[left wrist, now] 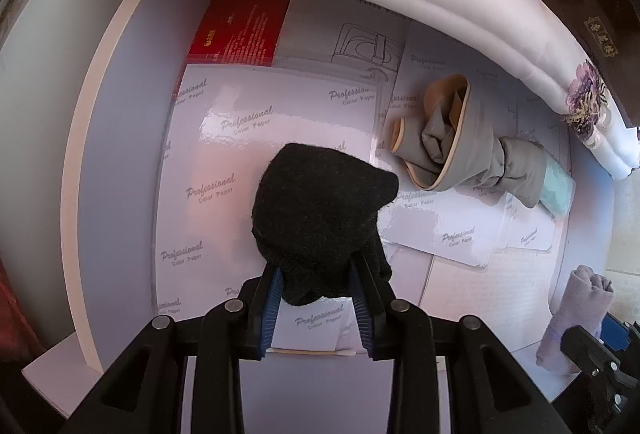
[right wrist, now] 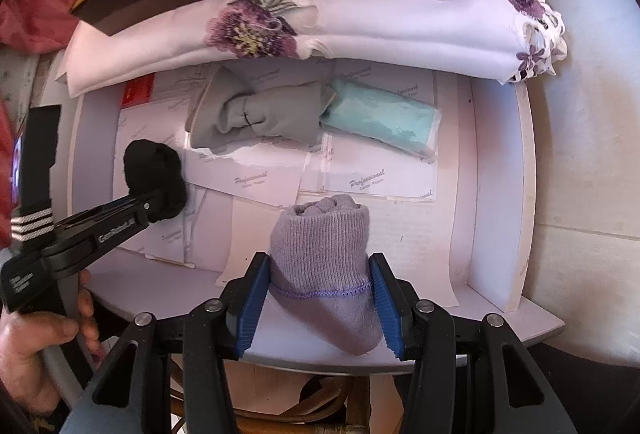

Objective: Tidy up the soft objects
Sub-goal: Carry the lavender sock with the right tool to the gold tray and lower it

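"Professional Color Paper" sheets (left wrist: 256,137) under black sock (left wrist: 320,209)

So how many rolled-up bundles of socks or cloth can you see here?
3. A black bundle in the left gripper, a lavender sock roll in the right gripper, and a grey knotted bundle lying in the drawer near the back. Others may be hidden.

Fuzzy black sock (left wrist: 320,209), ribbed lilac sock (right wrist: 324,258), glossy paper (left wrist: 248,153).
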A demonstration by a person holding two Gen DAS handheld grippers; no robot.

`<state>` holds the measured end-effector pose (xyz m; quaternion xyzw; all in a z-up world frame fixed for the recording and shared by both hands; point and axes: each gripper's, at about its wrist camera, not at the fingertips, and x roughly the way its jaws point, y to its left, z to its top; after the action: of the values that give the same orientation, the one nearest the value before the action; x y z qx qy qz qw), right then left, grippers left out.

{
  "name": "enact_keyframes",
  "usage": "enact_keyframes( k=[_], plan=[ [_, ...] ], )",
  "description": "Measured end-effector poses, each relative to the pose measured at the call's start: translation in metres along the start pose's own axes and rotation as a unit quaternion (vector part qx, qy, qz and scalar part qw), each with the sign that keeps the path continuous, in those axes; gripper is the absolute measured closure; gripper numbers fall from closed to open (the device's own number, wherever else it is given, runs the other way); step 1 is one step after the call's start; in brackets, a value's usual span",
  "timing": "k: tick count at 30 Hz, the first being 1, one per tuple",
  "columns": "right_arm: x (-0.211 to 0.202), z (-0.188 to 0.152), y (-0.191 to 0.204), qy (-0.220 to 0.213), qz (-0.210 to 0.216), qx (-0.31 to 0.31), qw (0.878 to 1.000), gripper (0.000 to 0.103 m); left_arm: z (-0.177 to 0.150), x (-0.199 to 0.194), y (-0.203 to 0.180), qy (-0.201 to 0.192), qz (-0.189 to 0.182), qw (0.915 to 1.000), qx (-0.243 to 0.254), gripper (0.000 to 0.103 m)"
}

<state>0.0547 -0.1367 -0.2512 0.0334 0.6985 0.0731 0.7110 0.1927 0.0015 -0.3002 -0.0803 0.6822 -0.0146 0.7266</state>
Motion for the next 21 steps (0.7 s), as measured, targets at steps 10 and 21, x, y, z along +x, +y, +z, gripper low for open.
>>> enact_keyframes(
  k=[10,21],
  plan=[
    [-0.014,-0.002,0.002,-0.024,0.014,0.008,1.0,0.052,-0.002,-0.003,0.001,-0.001,0.002,1.0,0.002,0.068],
    [-0.068,0.009,-0.009,-0.108,0.051,0.03,0.992,0.052,-0.002,-0.001,0.002,-0.001,0.002,1.0,0.001,0.067]
  ],
)
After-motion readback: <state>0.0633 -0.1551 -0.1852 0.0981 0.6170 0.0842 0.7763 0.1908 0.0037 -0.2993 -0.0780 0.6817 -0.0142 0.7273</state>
